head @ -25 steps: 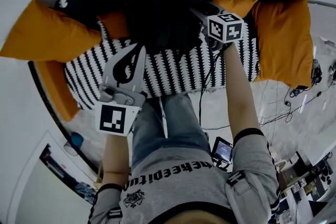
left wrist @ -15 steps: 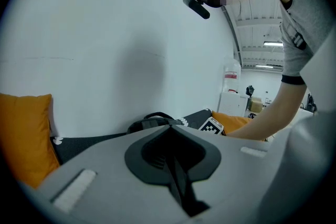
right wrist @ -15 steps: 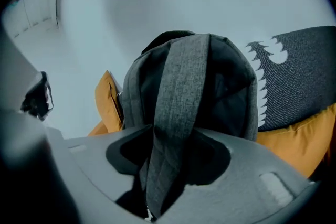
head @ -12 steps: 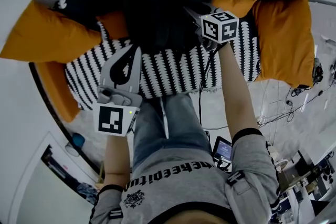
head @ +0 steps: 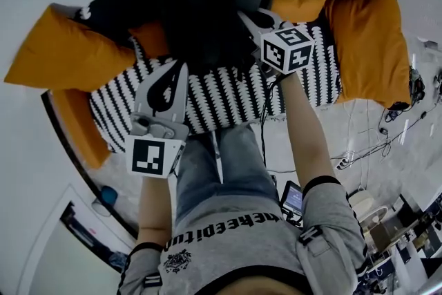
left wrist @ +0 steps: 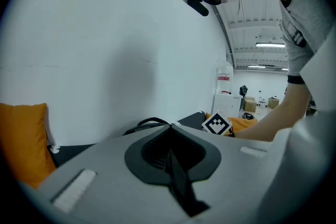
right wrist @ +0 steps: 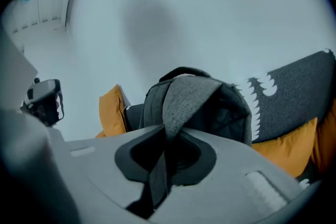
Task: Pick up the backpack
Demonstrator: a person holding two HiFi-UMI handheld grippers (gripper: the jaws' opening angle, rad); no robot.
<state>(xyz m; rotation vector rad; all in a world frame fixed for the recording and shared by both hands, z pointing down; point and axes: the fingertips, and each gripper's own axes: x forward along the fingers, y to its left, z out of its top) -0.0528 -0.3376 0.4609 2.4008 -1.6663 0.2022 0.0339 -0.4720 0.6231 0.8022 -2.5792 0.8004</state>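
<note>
A: Where the backpack sits against the back of the sofa, what has hold of it?
B: The right claw, closing, pinches its grey strap. The left claw is pressed together with nothing in it, over the seat.
A: Anything unclear?
B: From above the bag is one dark mass, and the right claw hides its lower part.
A: Surroundings?
B: Orange cushions, a white wall, cables on the floor. The shirt print is too warped to read.
</note>
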